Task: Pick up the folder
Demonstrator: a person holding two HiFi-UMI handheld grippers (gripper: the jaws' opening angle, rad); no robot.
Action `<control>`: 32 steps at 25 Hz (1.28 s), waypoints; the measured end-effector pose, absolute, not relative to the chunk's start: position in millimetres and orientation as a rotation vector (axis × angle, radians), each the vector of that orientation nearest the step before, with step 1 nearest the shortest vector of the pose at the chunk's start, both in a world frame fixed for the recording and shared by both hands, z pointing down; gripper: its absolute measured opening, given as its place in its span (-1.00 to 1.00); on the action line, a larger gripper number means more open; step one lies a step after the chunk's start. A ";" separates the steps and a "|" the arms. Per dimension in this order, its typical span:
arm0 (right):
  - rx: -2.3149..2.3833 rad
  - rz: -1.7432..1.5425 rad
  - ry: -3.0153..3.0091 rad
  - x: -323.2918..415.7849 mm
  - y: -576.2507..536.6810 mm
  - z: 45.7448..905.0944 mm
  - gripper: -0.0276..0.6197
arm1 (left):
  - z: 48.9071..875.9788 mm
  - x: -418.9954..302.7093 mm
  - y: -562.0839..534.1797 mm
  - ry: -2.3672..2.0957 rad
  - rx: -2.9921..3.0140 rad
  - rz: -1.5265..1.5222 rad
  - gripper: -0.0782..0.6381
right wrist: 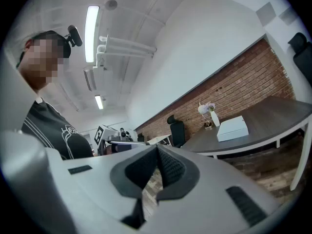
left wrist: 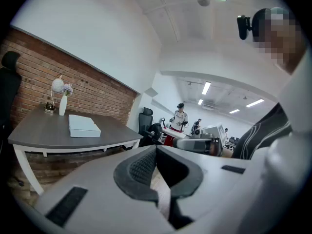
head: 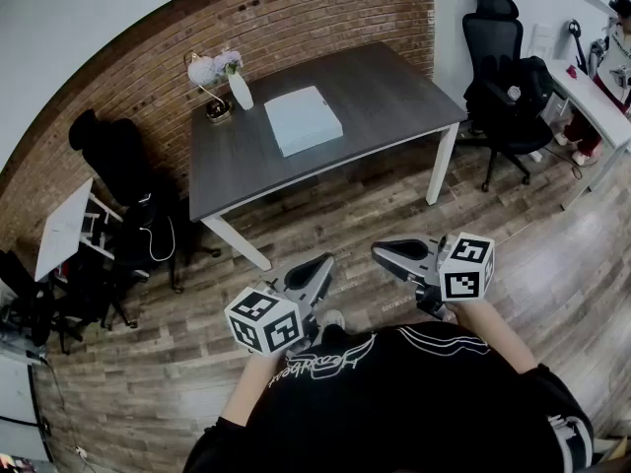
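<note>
- Showing the folder (head: 303, 119) from above in the head view only: white, flat, lying on the dark table (head: 394, 87), toward the brick wall (head: 296, 18) side, near a vase (head: 240, 91).
- Catching it side-on in both gripper views, as a thick white slab on the tabletop.
- Looking nearly square from above, so leaving the long axis hard to tell; lining up roughly with the table's edges.
- Sitting well apart from both tools, beyond the table's near edge, roughly ahead of the left gripper (head: 317, 267).
- Hovering over the wood floor (head: 552, 254), close to the body: left gripper and right gripper (head: 381, 252), tips angled toward each other.
- Keeping both pairs of jaws pressed together, pinching nothing.
- Placing the folder left of the jaws in the left gripper view, right of them in the right gripper view.
- Revealing, in the left gripper view alone, a person (left wrist: 179, 117) standing at far desks.
</note>
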State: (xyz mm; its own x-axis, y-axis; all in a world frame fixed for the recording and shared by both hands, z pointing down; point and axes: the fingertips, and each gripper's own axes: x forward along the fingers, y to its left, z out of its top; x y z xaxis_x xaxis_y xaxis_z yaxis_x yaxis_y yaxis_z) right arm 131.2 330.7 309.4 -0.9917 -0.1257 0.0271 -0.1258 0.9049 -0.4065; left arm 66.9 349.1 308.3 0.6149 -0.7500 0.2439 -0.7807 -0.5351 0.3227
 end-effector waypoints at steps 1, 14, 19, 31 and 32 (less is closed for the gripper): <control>0.206 0.646 -3.063 131.2 330.4 309.2 -0.92 | 307.8 66.6 348.4 -1.220 2.440 0.102 -0.76; 0.188 0.701 -3.024 127.4 320.0 338.2 -0.92 | 331.4 57.0 339.0 -1.238 2.373 0.106 -0.76; 0.207 0.735 -3.003 121.5 293.7 347.1 -0.92 | 341.2 54.2 310.7 -1.203 2.365 0.097 -0.76; 0.294 0.852 -2.981 96.6 154.2 355.0 -0.92 | 346.8 22.4 167.9 -1.139 2.356 0.087 -0.76; 0.300 0.852 -2.981 94.0 138.4 353.5 -0.92 | 345.6 18.2 152.3 -1.142 2.357 0.082 -0.76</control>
State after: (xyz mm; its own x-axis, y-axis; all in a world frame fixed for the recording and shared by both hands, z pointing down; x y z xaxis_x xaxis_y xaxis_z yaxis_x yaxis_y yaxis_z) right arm 94.0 138.4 353.5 -0.9810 -0.1773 0.0784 -0.1919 0.8317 -0.5211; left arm 18.2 152.3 345.6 0.6435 -0.7163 0.2701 -0.7476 -0.5123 0.4226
